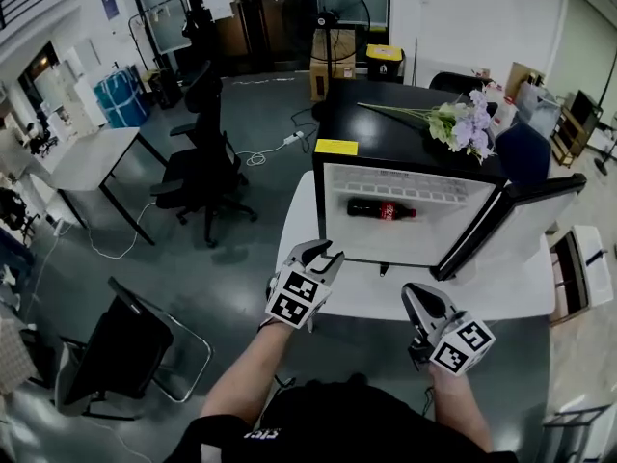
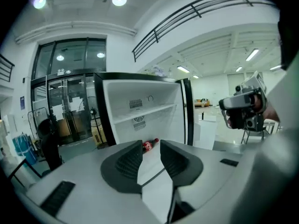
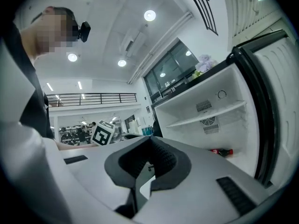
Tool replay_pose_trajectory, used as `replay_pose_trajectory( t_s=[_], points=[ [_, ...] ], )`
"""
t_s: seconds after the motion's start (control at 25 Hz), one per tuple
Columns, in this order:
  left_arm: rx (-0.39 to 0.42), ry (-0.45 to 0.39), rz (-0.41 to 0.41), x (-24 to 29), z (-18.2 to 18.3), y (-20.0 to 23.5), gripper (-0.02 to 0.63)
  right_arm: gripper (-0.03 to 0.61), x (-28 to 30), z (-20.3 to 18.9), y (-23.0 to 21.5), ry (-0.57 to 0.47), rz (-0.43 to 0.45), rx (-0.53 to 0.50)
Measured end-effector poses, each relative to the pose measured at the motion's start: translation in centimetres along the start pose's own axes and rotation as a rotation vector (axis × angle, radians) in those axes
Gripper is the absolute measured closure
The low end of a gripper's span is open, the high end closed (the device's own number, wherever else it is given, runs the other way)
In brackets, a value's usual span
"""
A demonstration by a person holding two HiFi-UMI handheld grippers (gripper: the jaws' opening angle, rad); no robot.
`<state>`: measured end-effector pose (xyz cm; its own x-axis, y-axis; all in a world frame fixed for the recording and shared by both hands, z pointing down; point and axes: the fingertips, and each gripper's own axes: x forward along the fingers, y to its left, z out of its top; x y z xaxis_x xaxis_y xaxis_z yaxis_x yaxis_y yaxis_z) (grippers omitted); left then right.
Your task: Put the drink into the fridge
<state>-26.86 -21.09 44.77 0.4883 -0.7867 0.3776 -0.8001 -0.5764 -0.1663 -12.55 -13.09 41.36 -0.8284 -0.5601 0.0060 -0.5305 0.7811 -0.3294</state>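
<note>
A cola bottle (image 1: 382,209) with a red label lies on its side on the floor of the open white mini fridge (image 1: 410,244). It also shows in the left gripper view, bottle (image 2: 148,145), and in the right gripper view, bottle (image 3: 221,151). The fridge door (image 1: 511,222) is swung out to the right. My left gripper (image 1: 317,255) hovers in front of the fridge, jaws apart with nothing between them, left gripper (image 2: 151,149). My right gripper (image 1: 416,295) hangs lower right, near the door, with its tips together and empty, right gripper (image 3: 150,141).
The fridge stands on a white table (image 1: 318,297). Purple flowers (image 1: 461,123) lie on the black top behind it. A black office chair (image 1: 198,162) stands to the left and a folding chair (image 1: 116,350) at the lower left. A white rack (image 1: 578,268) is on the right.
</note>
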Motion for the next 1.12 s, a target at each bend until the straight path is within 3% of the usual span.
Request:
replay_pose_trajectory(
  t_s=[0.24, 0.56, 0.88, 1.12],
  points=[
    [-0.048, -0.078, -0.049, -6.3, 0.0, 0.4, 0.491, 0.565, 2.2, 0.9, 4.8, -0.027, -0.015, -0.077],
    [-0.196, -0.262, -0.051, -13.9, 0.4, 2.6, 0.502, 0.566, 2.3, -0.4, 10.5, 0.002, -0.048, -0.126],
    [-0.254, -0.278, 0.029, -18.3, -1.6, 3.5, 0.506, 0.568, 1.5, 0.5, 11.9, 0.004, -0.052, -0.198],
    [-0.211, -0.314, 0.061, -19.1, 0.6, 2.1, 0.481, 0.568, 0.9, 2.4, 10.8, -0.041, -0.014, -0.210]
  ],
)
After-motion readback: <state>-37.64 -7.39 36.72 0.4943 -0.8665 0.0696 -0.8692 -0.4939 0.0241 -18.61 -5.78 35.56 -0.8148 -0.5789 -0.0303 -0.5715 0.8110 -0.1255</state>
